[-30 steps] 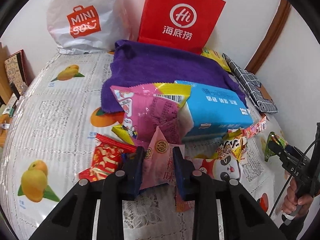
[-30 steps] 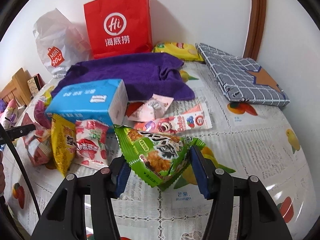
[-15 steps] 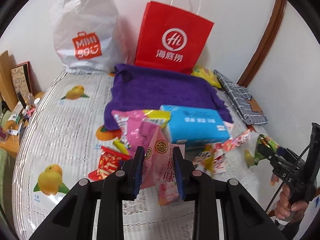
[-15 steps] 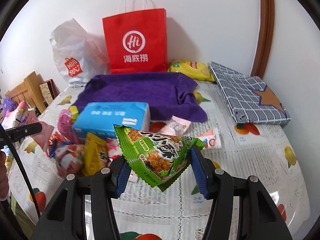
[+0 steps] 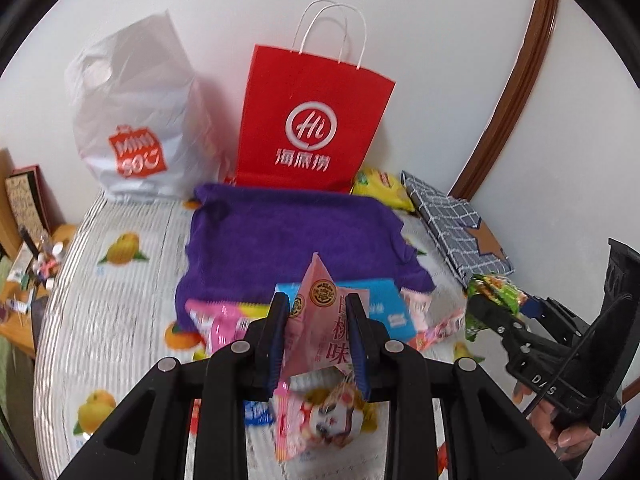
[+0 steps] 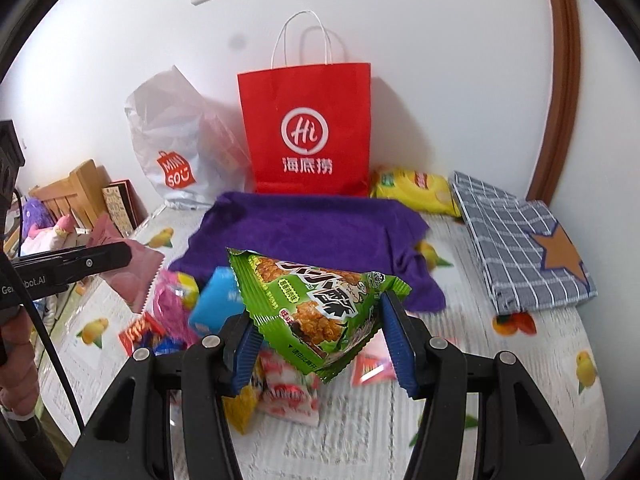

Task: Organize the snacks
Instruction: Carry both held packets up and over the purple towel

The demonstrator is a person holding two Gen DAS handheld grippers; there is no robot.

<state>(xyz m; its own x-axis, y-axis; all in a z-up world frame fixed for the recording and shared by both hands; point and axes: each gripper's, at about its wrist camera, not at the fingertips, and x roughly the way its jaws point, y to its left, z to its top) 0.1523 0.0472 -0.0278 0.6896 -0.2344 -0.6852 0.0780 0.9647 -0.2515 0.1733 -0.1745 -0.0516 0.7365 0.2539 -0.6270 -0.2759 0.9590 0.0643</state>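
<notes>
My left gripper (image 5: 318,334) is shut on a pink snack packet (image 5: 324,320) and holds it in the air above the table. A green snack packet (image 6: 316,312) sits pinched between the blue pads of my right gripper (image 6: 320,338), also lifted. The same right gripper (image 5: 496,312) and green packet (image 5: 494,290) show at the right edge of the left wrist view. The left gripper (image 6: 116,258) with its pink packet (image 6: 132,276) shows at the left of the right wrist view. A red paper bag (image 5: 312,132) and a white plastic bag (image 5: 136,136) stand against the wall. Several loose snacks (image 6: 280,392) lie below.
A purple towel (image 5: 296,236) lies before the red bag (image 6: 308,128). A blue tissue pack (image 6: 218,304), a yellow chip bag (image 6: 416,192) and a grey checked cloth case (image 6: 520,240) rest on the fruit-print tablecloth (image 5: 120,300). A wooden shelf with small items (image 5: 28,264) stands left.
Both grippers have risen from the table, each keeping its packet. The snack pile and blue pack now sit lower in view, and the bags at the wall show in full.
</notes>
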